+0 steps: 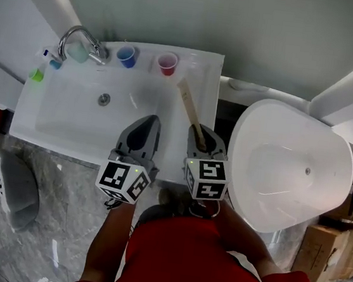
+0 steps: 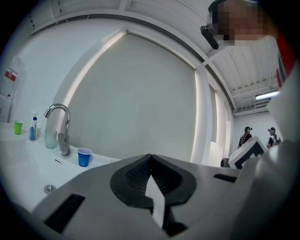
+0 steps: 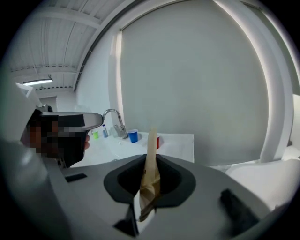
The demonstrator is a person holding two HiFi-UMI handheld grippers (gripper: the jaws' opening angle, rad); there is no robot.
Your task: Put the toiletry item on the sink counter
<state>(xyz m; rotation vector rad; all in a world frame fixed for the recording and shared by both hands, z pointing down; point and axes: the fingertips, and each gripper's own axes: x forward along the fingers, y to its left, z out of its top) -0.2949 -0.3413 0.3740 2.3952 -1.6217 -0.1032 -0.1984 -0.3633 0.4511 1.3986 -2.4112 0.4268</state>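
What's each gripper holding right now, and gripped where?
The right gripper clamps the long tan toiletry item by its near end, the rest sticking forward. The left gripper is shut, empty.

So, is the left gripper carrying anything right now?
No, the left gripper has its jaws together with nothing between them; the tan toiletry item is clamped in the right gripper.

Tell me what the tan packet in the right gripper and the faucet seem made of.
Tan packet: probably kraft paper, matte, crumpled at its clamped end. Faucet: polished metal, likely chromed, with mirror-bright highlights.
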